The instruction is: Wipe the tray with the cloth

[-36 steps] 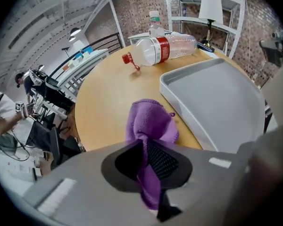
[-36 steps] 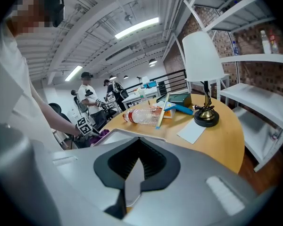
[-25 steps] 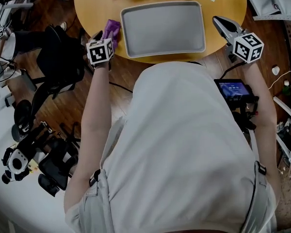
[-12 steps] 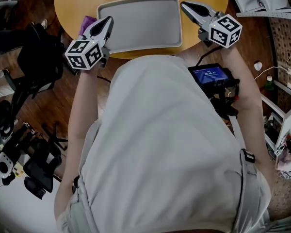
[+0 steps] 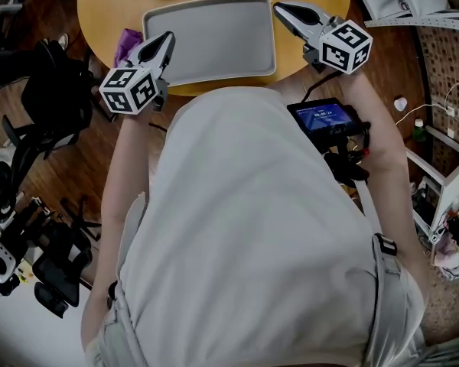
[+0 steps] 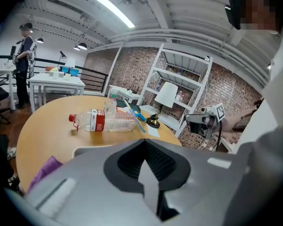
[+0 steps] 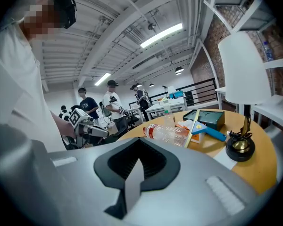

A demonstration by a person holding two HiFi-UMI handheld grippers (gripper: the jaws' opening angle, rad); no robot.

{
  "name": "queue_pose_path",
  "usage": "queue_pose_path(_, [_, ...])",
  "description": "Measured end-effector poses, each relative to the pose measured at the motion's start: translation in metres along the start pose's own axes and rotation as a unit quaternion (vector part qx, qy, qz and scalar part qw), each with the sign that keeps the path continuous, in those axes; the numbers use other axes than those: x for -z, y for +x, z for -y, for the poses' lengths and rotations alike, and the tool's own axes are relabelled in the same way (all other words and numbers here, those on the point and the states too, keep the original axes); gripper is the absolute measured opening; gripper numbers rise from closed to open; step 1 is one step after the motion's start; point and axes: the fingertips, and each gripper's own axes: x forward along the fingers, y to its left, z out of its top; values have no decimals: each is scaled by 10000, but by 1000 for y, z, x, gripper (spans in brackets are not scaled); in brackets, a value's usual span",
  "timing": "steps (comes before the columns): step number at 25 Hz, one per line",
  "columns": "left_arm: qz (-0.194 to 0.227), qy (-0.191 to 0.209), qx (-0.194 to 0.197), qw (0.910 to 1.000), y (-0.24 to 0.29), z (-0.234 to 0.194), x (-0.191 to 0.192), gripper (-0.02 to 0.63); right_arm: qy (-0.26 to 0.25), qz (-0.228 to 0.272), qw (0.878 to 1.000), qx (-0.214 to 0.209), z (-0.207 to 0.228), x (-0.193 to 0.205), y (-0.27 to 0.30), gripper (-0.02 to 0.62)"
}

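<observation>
Hovering the left gripper (image 5: 167,40) at the near left corner of the grey tray (image 5: 214,33), with its fingers (image 6: 217,173) pressed together and clamping nothing. Holding the right gripper (image 5: 281,8) up by the tray's far right corner, fingers (image 7: 193,192) likewise squeezed together on nothing. Leaving the purple cloth (image 5: 125,43) bunched on the tabletop (image 5: 99,6), just left of the tray and of the left gripper, untouched by either one. Also spotting a plastic bottle (image 6: 106,120) lying at the far side of the tabletop, not part of the job.

Guessing at the step in hand: going for the cloth, with no wiping begun, judging by the bare tray and the loose cloth.

Calling for, next: spreading the left fingers apart, swinging left and down onto the cloth, pinching a good fold of it, then dragging it across the tray. Probably worth pinning the tray's right rim with the right gripper too, lol, to stop any sliding.
</observation>
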Motion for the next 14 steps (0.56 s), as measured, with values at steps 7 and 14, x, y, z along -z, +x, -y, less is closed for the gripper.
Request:
queue_pose_path(7, [19,42,68,10000,1,13,2,0,-17,30,10000,27,-3,4,-7,2])
queue_pose_path(14, [-2,-18,-104,9999,-6,10,2,0,-12,41,10000,16,-8,3,-11,2])
